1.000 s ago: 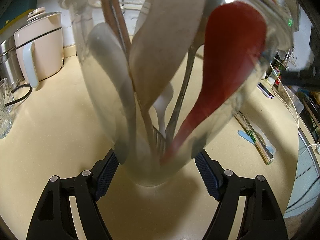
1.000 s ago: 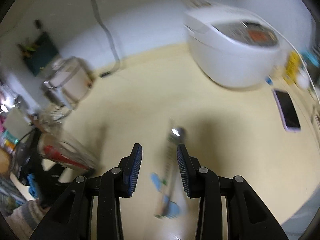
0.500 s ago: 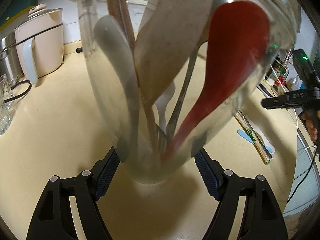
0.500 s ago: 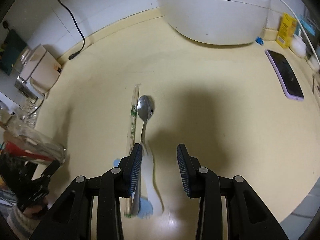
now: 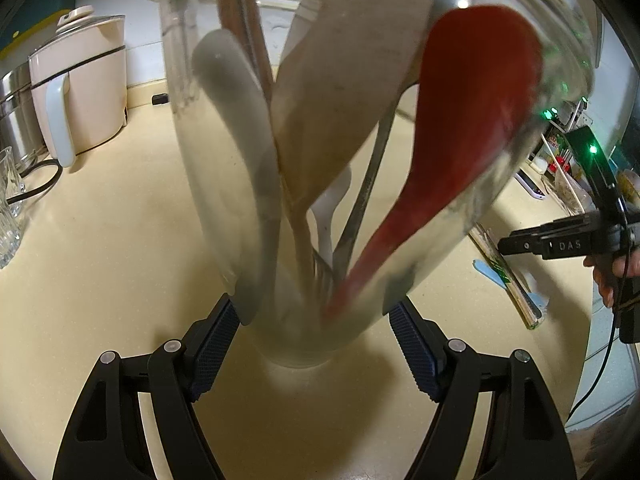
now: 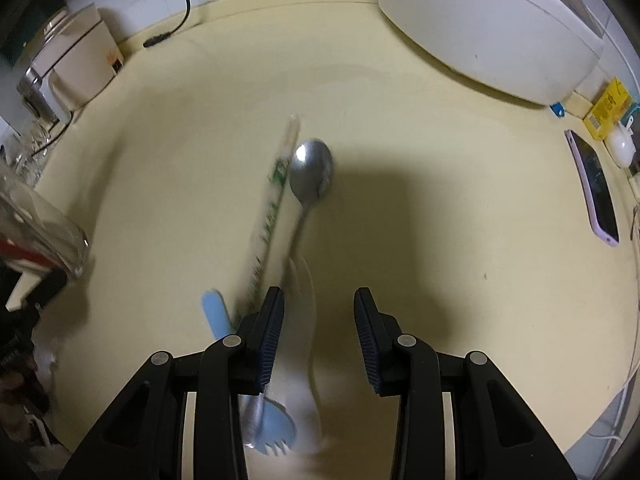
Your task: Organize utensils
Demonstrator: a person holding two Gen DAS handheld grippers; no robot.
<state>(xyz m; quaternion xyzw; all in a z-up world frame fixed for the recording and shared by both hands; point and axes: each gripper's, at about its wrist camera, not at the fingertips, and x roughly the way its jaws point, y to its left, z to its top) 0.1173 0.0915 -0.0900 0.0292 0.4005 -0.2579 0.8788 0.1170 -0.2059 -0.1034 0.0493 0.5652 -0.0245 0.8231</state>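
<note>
My left gripper [image 5: 314,318] is shut on a clear glass jar [image 5: 500,184], held tilted above the counter. The jar holds a red spoon [image 5: 472,120], a beige wooden spoon [image 5: 344,80], a grey spoon [image 5: 236,128], brown chopsticks, a white fork and a metal utensil. My right gripper [image 6: 319,312] is open and empty, low over utensils lying on the counter: a metal spoon [image 6: 312,172], wrapped chopsticks [image 6: 272,204], a white spoon [image 6: 302,332] and a blue fork [image 6: 216,312]. The jar shows at the left edge of the right wrist view [image 6: 36,228].
A white rice cooker [image 6: 492,28] stands at the back right, with a phone [image 6: 596,188] and a yellow box [image 6: 608,104] beside it. A pink kettle [image 5: 80,88] and glasses [image 5: 8,200] stand at the left. The cream counter [image 6: 440,220] lies between.
My right gripper has swung down and come closer over the metal spoon and wrapped chopsticks. My left gripper keeps holding the jar, almost still.
</note>
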